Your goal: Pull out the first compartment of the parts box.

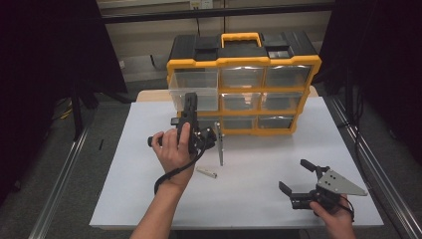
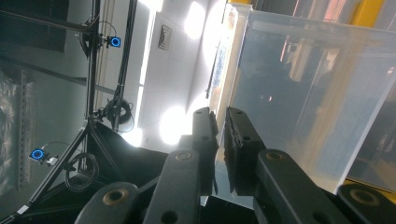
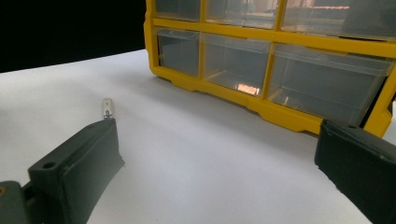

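White paper covers the surface where a yellow-and-black drawer organiser stands. The left gripper, jaws pinched on the front wall of the clear top-left drawer, looks mid-pull; that drawer juts out. Next comes a straight draw outward. The right gripper rests spread, near a small metal piece.
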The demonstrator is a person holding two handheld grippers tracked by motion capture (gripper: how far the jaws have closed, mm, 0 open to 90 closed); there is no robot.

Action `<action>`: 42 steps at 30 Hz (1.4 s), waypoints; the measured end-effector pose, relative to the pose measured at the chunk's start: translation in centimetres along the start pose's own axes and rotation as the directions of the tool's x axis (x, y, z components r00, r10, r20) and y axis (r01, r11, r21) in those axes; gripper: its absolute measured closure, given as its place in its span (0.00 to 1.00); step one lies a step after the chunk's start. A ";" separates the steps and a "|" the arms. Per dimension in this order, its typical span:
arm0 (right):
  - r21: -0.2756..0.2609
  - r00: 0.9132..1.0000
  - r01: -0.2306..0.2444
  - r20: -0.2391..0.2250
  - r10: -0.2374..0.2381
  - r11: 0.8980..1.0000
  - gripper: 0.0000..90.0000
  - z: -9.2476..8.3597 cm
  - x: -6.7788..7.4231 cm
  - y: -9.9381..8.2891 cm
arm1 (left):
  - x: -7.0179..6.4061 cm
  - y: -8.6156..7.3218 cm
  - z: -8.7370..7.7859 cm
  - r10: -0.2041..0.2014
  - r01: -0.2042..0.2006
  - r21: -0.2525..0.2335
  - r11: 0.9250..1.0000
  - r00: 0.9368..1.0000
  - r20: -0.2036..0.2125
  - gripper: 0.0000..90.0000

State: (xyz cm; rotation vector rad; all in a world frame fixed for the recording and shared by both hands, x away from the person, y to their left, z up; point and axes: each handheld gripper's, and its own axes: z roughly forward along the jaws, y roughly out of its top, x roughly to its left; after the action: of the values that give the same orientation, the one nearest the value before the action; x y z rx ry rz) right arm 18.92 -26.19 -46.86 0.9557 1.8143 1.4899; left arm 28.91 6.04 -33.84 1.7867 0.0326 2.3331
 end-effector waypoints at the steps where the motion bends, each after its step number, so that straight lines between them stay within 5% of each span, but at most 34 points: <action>1: -0.002 1.000 -0.001 0.000 0.001 1.000 0.00 0.0 0.0 0.0 | -0.1 0.0 0.0 -0.003 0.003 -0.013 1.000 1.000 -0.005 0.93; 3: 0.000 1.000 -0.002 0.000 0.002 1.000 0.00 0.0 0.0 0.0 | -0.3 0.0 -0.1 -0.035 0.035 0.000 0.999 0.999 0.004 0.93; 19: 0.000 1.000 0.004 -0.002 -0.004 1.000 0.00 0.0 0.0 0.0 | -0.2 0.2 -0.3 -0.030 0.030 0.003 1.000 1.000 0.001 0.90; 25: 0.000 1.000 -0.002 -0.001 0.002 1.000 0.00 0.0 0.0 0.0 | -0.7 -0.3 -0.3 0.000 0.000 0.013 1.000 1.000 0.006 0.73; 42: 0.007 1.000 0.001 -0.001 -0.001 1.000 0.00 0.0 0.1 0.0 | -2.5 -1.3 -2.2 -0.048 0.048 -0.008 0.999 0.998 0.027 0.41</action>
State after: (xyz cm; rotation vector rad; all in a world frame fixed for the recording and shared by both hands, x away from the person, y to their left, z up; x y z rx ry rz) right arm 18.89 -26.11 -46.91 0.9576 1.8218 1.4843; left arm 27.62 7.09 -37.00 1.7923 0.0613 2.2731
